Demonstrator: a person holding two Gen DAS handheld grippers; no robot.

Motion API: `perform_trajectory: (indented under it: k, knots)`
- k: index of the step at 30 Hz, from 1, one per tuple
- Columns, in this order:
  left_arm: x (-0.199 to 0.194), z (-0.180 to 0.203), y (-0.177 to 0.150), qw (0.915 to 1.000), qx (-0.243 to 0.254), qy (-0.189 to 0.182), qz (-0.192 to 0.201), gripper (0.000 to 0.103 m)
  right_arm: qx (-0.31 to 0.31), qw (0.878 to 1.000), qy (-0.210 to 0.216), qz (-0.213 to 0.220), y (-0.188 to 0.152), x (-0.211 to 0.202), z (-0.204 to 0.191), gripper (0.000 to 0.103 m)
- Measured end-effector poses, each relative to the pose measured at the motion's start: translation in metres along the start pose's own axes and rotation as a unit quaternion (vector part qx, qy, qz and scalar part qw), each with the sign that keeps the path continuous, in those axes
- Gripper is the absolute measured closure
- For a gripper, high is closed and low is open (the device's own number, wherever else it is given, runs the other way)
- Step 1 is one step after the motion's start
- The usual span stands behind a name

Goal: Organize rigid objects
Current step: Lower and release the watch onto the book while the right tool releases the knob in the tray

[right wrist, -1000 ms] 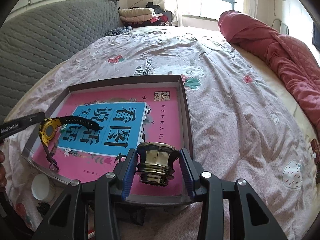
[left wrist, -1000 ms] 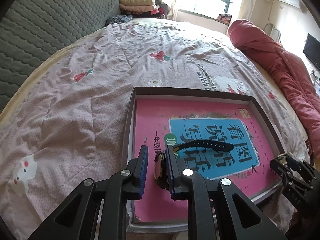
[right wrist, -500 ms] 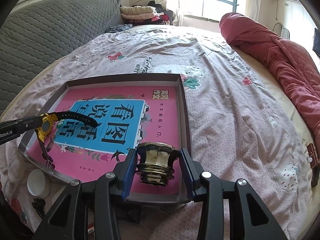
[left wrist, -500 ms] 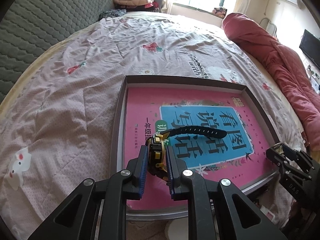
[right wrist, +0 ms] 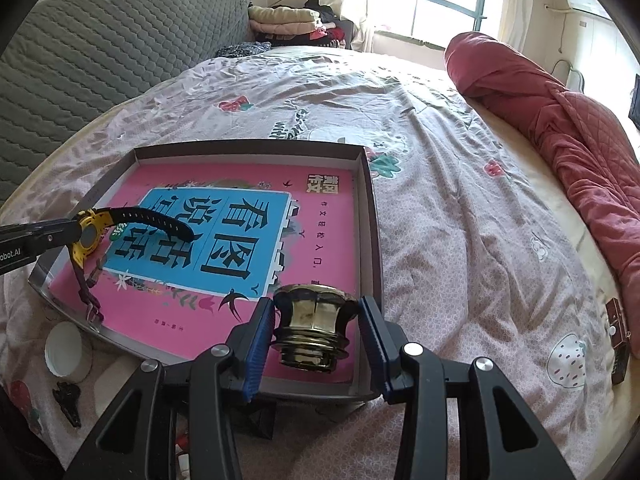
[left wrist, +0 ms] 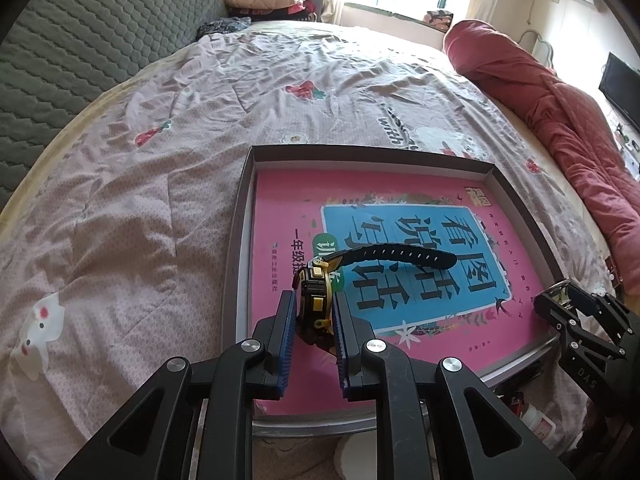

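Observation:
My left gripper (left wrist: 314,300) is shut on a yellow and black watch (left wrist: 316,300), held by its case above the near left part of a shallow grey tray (left wrist: 239,240). One black strap sticks out over the pink book (left wrist: 288,200) lying in the tray. In the right wrist view the watch (right wrist: 89,234) hangs from the left gripper (right wrist: 72,236), its other strap dangling to the tray's rim. My right gripper (right wrist: 316,308) is shut on a brass knob-like piece (right wrist: 312,320) over the tray's (right wrist: 370,220) near right corner.
The tray lies on a pink patterned bedspread (left wrist: 140,200). A rolled red quilt (right wrist: 560,140) runs along the right side, a grey padded headboard (right wrist: 80,60) along the left. A white cap (right wrist: 66,350) and a small black piece (right wrist: 68,402) lie near the tray's front.
The watch stands higher between the left pads than a second ago, and the left gripper has shifted slightly over the tray. The right gripper and the brass piece have not moved.

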State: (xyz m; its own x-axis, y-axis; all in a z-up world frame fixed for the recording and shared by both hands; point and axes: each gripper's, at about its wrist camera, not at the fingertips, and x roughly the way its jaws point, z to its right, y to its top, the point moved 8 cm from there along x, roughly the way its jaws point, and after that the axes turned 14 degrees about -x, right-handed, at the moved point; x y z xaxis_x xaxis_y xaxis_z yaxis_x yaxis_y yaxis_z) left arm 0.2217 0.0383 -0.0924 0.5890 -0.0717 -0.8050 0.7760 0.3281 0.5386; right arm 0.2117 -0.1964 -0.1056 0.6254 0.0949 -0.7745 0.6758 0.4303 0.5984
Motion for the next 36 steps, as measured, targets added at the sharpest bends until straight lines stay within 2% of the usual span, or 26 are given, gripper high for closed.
perform_trajectory:
  k: [11,25,31,33,35,36]
  knots:
    - [0.001,-0.001,-0.003,1.0000,0.003,0.006,-0.003,0.079,0.001,1.000,0.001,0.001,0.000,0.000,0.001,0.060]
    - [-0.002,0.000,0.004,1.0000,-0.001,0.001,0.001,0.057,0.037,0.999,0.019,0.017,0.003,-0.003,0.011,0.059]
    - [-0.009,0.000,0.009,0.9999,-0.002,-0.006,0.011,0.050,0.048,0.998,0.020,0.029,0.008,-0.006,0.014,0.057]
    - [-0.012,-0.002,0.010,0.9998,-0.005,-0.008,0.016,0.045,0.047,0.998,0.018,0.032,0.010,-0.009,0.015,0.056]
    - [-0.015,-0.002,0.010,0.9998,-0.005,-0.007,0.019,0.043,0.047,0.998,0.011,0.037,0.010,-0.012,0.016,0.046]
    - [-0.017,-0.003,0.010,0.9997,-0.004,-0.006,0.022,0.042,0.048,0.998,0.010,0.038,0.010,-0.013,0.017,0.044]
